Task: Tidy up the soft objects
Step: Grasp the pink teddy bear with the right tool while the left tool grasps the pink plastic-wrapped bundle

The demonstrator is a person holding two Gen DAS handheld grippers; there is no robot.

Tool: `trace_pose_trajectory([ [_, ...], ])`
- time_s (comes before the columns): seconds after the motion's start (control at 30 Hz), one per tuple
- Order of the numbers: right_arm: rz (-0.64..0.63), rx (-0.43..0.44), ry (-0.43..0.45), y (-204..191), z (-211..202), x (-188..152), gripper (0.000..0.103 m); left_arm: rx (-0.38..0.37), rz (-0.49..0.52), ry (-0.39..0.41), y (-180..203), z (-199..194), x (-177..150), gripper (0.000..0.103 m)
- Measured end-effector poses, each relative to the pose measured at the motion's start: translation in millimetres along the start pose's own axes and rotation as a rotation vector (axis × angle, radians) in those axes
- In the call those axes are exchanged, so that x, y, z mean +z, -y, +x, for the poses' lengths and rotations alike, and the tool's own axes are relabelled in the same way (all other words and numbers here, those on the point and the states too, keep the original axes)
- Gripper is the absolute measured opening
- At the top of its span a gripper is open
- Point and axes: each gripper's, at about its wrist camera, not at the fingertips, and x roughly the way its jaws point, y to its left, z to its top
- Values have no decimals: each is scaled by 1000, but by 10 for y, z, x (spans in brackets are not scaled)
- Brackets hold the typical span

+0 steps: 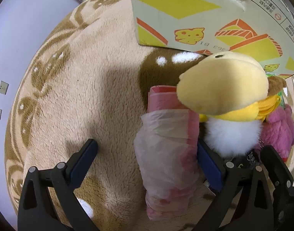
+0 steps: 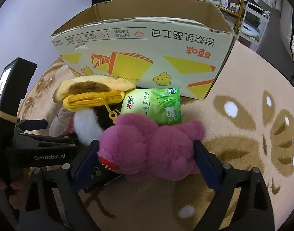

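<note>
One cardboard box (image 2: 147, 44), open-topped, upper centre of the right wrist view; one green tea-print packet (image 2: 156, 105) just below it. Two plush toys at centre: one yellow-headed toy with a zip pouch (image 2: 93, 96) and one pink plush (image 2: 147, 148) (a black item under the pink one is too hidden to class). One bundle of pink and clear plastic bags (image 1: 166, 154), lower centre of the left wrist view; one patterned fleece rug (image 1: 89, 77); two wall sockets (image 1: 2, 87) at the left edge.
</note>
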Motion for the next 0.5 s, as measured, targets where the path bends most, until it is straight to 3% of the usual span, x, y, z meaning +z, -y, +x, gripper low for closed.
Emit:
trace_pose_trajectory([
  [0.3, -81, -66, -22, -209, 118, -57, 95, 4, 15, -2, 62, -49, -59, 91],
  [0.5, -77, -60, -15, -220, 125, -52, 92, -6, 32, 11, 96, -144, -84, 70],
])
